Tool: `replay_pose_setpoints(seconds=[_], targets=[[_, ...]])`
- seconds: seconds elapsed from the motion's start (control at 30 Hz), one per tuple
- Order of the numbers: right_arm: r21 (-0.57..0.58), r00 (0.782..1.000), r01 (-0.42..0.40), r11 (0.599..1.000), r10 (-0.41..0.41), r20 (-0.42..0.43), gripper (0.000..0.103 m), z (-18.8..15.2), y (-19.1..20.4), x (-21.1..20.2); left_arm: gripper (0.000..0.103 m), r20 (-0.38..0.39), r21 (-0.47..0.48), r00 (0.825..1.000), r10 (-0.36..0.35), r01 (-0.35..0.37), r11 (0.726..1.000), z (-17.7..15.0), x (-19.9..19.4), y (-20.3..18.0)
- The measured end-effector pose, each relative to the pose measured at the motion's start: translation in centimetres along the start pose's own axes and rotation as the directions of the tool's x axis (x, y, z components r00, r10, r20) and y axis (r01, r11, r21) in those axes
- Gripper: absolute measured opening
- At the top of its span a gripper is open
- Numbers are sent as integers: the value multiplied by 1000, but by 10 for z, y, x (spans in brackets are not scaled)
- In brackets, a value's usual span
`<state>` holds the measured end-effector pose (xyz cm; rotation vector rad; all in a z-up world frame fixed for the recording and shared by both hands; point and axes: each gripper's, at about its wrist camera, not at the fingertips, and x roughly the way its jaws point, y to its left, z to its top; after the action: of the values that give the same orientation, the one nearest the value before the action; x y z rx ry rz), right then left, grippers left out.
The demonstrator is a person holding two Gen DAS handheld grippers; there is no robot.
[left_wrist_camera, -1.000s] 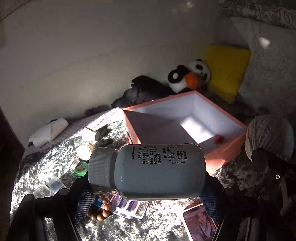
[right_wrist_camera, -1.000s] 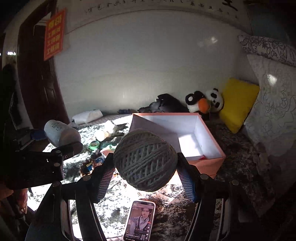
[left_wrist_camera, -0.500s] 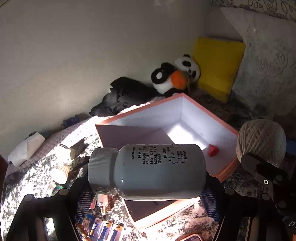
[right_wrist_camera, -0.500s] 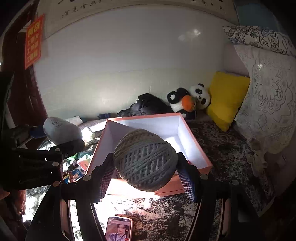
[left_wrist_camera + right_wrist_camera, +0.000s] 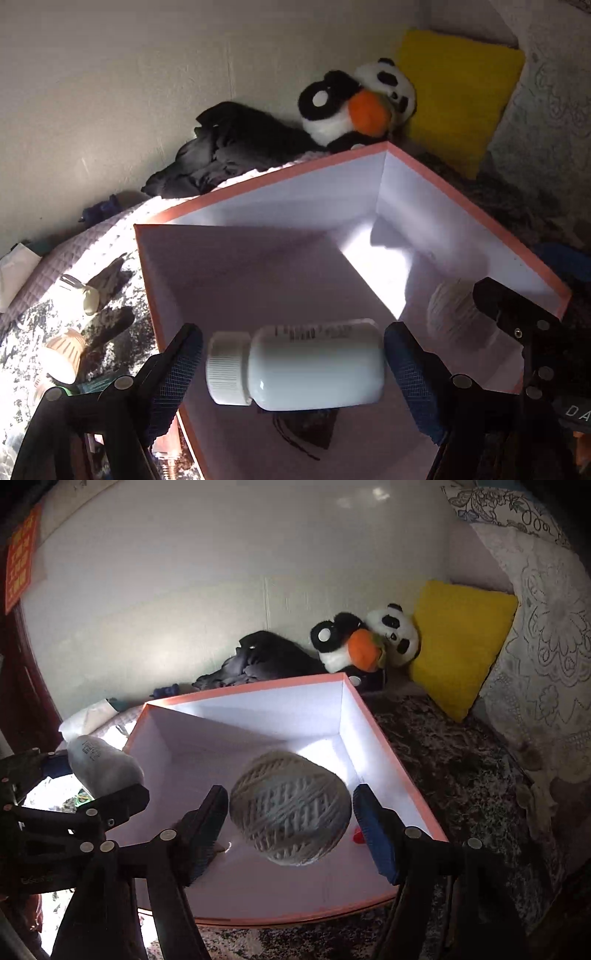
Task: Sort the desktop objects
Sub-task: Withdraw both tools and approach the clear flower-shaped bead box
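Observation:
A pink box with a white inside (image 5: pixel 295 177) (image 5: pixel 243 692) lies open below both grippers. My left gripper (image 5: pixel 293 365) is open; the white pill bottle (image 5: pixel 299 367) lies sideways between its fingers with gaps at both ends, over the box. It also shows in the right wrist view (image 5: pixel 103 766). My right gripper (image 5: pixel 291 816) is open; the ball of twine (image 5: pixel 290 808) sits between its fingers without touching them, blurred, over the box floor. The ball also shows in the left wrist view (image 5: pixel 454 314). A small red object (image 5: pixel 357 837) lies in the box.
A panda plush (image 5: pixel 391 631), a black-and-white plush with an orange beak (image 5: pixel 343 646), dark cloth (image 5: pixel 258 661) and a yellow cushion (image 5: pixel 458 642) line the wall behind the box. Small jars (image 5: pixel 74 295) and clutter lie left of the box. A lace pillow (image 5: pixel 546 646) stands right.
Both grippers moved forward over the box and opened. The bottle and the twine ball, gripped before, now sit loose between the fingers, lower in view.

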<state>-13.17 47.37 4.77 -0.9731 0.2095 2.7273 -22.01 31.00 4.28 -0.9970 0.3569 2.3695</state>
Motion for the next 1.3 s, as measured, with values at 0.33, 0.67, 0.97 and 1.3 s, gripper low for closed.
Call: replay_pose_setpoints(seconds=[0.33, 0.67, 0.97, 1.3], targets=[[25, 997, 4, 1000, -6, 80, 93, 9, 1, -26, 86, 68, -76, 997, 27, -22, 997, 1, -45, 37], [-48, 980, -77, 996, 84, 179, 97, -11, 73, -135, 93, 137, -156, 983, 125, -103, 982, -63, -160, 83], [-169, 972, -180, 969, 202, 124, 99, -62, 162, -182, 93, 34, -240, 971, 236, -221, 945, -169, -208, 146], [-304, 944, -317, 898, 331, -7, 99, -100, 276, -160, 93, -115, -413, 936, 333, -350, 841, -258, -207, 244]])
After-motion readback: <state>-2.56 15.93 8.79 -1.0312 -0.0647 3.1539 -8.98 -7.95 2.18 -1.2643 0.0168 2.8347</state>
